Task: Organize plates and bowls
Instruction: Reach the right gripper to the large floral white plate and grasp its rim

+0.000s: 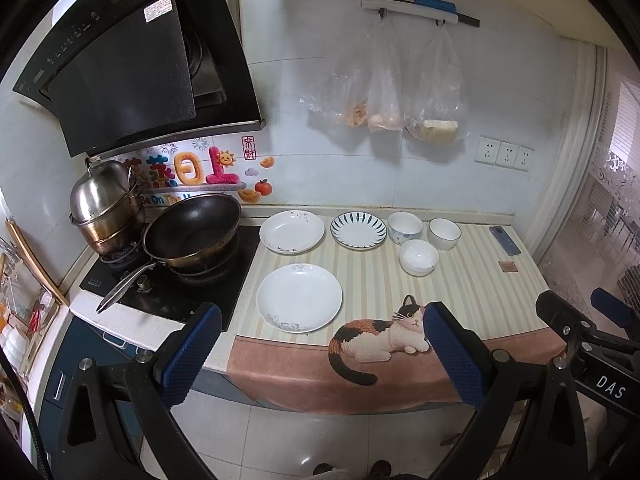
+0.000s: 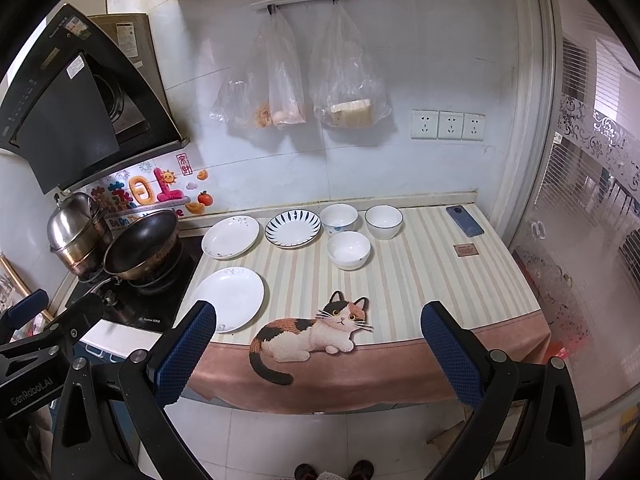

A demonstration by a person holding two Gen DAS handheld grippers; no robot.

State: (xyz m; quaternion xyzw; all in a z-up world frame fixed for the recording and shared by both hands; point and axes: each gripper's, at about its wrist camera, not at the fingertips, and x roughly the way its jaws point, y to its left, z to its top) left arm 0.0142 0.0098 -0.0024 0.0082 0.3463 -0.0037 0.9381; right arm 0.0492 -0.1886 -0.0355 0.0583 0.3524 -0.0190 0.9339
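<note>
While fingers (image 1: 196, 344) gape, plates (image 1: 299, 298) beyond, untouched.

Both hand-held grippers are held side by side at approx. same height. Left hand-held gripper (image 1: 322, 354) has jaws wide apart, nothing between; right hand-held gripper (image 2: 318, 350) likewise, w/ nothing held.

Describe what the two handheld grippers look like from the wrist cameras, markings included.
Both are black, angular frames with silver bolts. Each finger carries a blue pad with a fine knurled texture, as on the left gripper and the right gripper. Seen from the opposite camera, the right one's body reads "DAS" and the left one's "GenRobot.AI", in white. No cables or sleeves are visible.
</note>
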